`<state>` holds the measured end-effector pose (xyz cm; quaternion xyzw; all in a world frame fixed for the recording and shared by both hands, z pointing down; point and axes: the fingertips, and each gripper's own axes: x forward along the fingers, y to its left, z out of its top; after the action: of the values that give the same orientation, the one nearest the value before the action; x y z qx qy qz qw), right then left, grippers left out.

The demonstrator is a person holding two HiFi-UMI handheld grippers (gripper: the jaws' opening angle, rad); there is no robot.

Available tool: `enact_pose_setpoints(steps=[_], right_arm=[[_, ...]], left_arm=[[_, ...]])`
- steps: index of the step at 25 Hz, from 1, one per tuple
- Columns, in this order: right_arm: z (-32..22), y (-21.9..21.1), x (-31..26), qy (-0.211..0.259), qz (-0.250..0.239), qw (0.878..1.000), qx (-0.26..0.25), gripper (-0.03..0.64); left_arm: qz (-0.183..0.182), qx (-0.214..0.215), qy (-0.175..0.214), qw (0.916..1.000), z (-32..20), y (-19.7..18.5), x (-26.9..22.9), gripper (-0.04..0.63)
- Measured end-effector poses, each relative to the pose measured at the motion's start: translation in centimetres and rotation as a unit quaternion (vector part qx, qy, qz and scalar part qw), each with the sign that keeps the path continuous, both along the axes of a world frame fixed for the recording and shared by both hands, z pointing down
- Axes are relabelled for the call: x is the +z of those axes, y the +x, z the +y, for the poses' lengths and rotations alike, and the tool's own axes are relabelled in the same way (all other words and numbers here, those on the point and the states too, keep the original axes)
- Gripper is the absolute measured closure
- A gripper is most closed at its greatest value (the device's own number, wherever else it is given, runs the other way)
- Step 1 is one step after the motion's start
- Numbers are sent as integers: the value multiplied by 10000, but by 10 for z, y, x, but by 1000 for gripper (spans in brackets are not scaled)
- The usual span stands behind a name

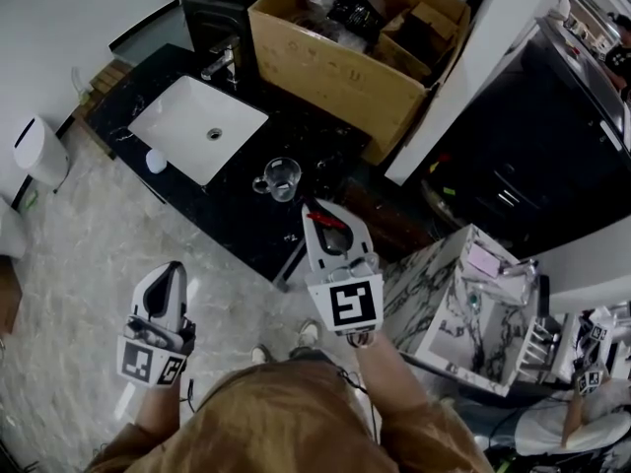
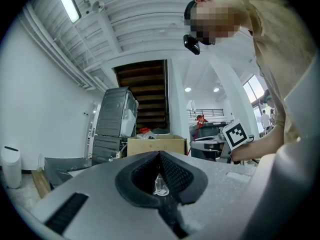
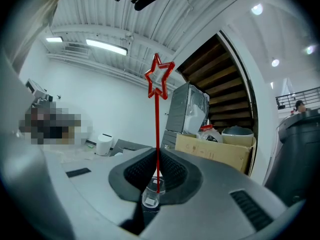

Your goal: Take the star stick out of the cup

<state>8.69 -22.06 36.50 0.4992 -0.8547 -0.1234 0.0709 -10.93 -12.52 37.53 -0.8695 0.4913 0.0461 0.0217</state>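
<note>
A clear glass cup (image 1: 281,177) with a handle stands on the black countertop (image 1: 232,215), and nothing shows inside it. My right gripper (image 1: 315,212) sits just to the cup's near right, shut on the thin red star stick (image 1: 329,221). In the right gripper view the stick (image 3: 157,134) rises upright from the shut jaws (image 3: 156,155) to its star outline at the top. The cup (image 3: 151,196) shows small in the gap below them. My left gripper (image 1: 175,269) hangs over the floor at the near left, shut and empty (image 2: 160,156).
A white sink basin (image 1: 197,126) with a faucet (image 1: 222,64) is set in the counter's left part. A big open cardboard box (image 1: 335,62) of clutter stands behind. A marble-patterned box (image 1: 463,308) is at the right and a white bin (image 1: 37,151) at the far left.
</note>
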Motion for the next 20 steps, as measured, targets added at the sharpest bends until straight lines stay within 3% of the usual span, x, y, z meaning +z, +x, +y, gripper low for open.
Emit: enact_pose_setpoints(steps=[9,20], right_arm=[[17,12,-24,189,-253,9995,44,604],[37,15,-31,51,-339,9994,-79,604]], left_arm=[[-38,-6,72,10000,5,2,-7,594],[-22,-1,110,9999,16,5,-8,594]])
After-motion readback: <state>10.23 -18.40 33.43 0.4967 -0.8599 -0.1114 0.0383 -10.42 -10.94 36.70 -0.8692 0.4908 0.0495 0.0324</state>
